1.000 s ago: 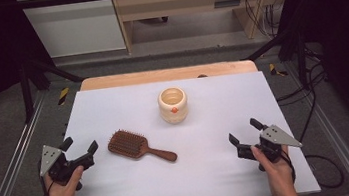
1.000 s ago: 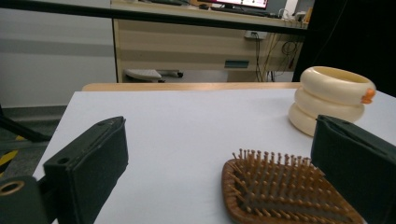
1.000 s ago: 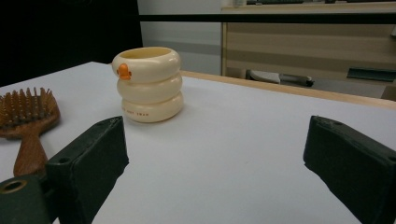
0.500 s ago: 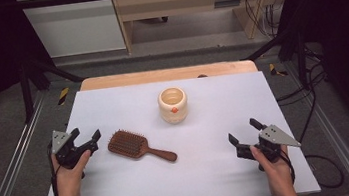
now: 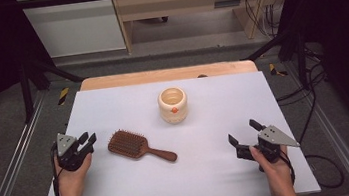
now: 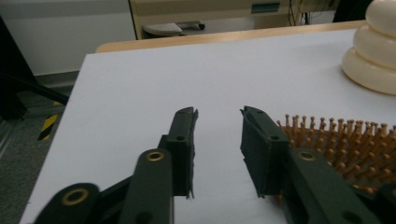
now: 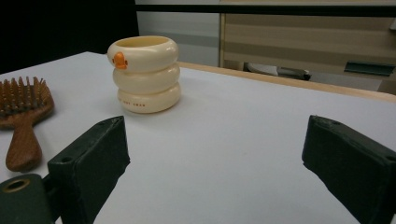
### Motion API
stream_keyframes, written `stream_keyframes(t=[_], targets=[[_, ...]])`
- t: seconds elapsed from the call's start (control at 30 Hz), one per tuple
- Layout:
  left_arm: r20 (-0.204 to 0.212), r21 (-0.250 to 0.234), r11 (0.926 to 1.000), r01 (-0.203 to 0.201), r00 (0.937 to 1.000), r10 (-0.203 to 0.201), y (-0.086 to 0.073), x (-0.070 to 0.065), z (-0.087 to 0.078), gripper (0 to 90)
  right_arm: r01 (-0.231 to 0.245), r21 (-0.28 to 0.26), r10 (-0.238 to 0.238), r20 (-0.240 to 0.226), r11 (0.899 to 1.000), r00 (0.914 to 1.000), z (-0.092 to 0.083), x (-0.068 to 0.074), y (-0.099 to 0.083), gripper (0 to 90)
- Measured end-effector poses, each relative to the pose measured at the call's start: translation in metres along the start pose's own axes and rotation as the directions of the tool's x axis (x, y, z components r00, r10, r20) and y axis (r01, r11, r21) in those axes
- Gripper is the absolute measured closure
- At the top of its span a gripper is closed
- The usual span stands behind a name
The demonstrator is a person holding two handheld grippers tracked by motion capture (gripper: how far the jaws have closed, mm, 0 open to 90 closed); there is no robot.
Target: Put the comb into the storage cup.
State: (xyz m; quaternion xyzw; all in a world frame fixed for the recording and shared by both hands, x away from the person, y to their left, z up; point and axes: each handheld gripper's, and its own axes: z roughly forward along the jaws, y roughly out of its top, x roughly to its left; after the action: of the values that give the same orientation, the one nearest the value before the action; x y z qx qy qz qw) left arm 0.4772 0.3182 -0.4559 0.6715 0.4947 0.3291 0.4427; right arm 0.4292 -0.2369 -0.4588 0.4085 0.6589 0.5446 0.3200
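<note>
Wooden hairbrush [image 5: 135, 147] lying bristles-up at the table's [image 5: 123, 190] centre-left, not yet gripped.

The brush is judged light, stiff and hard; the smooth handle, pointing toward 4 o'clock, is best taken across its narrow width, since bristles could slip. A cream ringed cup [image 5: 173, 105] is seen at the brush's 1 o'clock. The left gripper [image 5: 87, 142] is held at 9 o'clock just beside the head, jaws parted around nothing; the right gripper [image 5: 242, 136] is kept well apart at 3 o'clock, jaws spread wide.

Wooden hairbrush [image 5: 134, 145] bristles-up, flat on table — cream ribbed cup [image 5: 173, 104] upright beyond
</note>
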Motion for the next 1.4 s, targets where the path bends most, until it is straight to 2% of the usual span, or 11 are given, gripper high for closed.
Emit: stream_keyframes(t=[0.2,0.53,0.7,0.83,0.93,0.97,1.03,1.17,1.23,1.27,1.4], targets=[[0.037,0.028,0.9990,-0.034,0.9988,0.033,0.000,-0.004,0.003,77.1,-0.001,0.007,0.001,-0.003,1.000,1.0000,0.000,0.001,-0.001,7.6],[0.073,0.066,0.9972,-0.036,0.9969,0.031,-0.002,-0.003,0.007,88.9,0.000,0.017,0.000,-0.010,1.000,0.9999,0.002,0.001,-0.002,8.0],[0.088,0.090,0.9950,-0.043,0.9955,0.035,-0.001,-0.001,0.011,89.9,0.002,0.017,-0.002,-0.010,1.000,0.9999,0.001,0.002,-0.002,8.0],[0.103,0.144,0.9884,-0.050,0.9941,0.035,0.001,0.002,0.022,90.0,0.005,0.023,-0.004,-0.014,1.000,0.9999,0.002,0.002,-0.002,8.1],[0.106,0.158,0.9867,-0.037,0.9941,0.020,0.001,0.004,0.030,90.0,0.008,0.025,-0.008,-0.017,1.000,0.9998,0.002,0.002,-0.002,8.1],[0.112,0.182,0.9820,-0.049,0.9933,0.029,0.001,0.003,0.037,90.0,0.007,0.026,-0.006,-0.018,1.000,0.9998,0.003,0.003,-0.002,8.1],[0.113,0.187,0.9810,-0.052,0.9931,0.031,0.001,0.002,0.040,90.0,0.007,0.025,-0.007,-0.017,1.000,0.9998,0.002,0.002,-0.002,8.1],[0.130,0.228,0.9713,-0.067,0.9908,0.038,0.000,0.001,0.048,90.0,0.003,0.027,-0.002,-0.018,1.000,0.9998,0.002,0.002,-0.002,8.2],[0.133,0.234,0.9698,-0.069,0.9903,0.038,-0.001,0.001,0.049,90.0,0.003,0.028,-0.002,-0.020,1.000,0.9998,0.003,0.002,-0.003,8.2],[0.140,0.247,0.9658,-0.078,0.9891,0.044,-0.002,0.001,0.050,90.0,0.004,0.028,-0.004,-0.021,1.000,0.9998,0.003,0.003,-0.003,8.2],[0.149,0.250,0.9645,-0.084,0.9876,0.047,-0.002,-0.002,0.051,90.0,0.005,0.027,-0.004,-0.022,1.000,0.9997,0.002,0.003,-0.002,8.2]])
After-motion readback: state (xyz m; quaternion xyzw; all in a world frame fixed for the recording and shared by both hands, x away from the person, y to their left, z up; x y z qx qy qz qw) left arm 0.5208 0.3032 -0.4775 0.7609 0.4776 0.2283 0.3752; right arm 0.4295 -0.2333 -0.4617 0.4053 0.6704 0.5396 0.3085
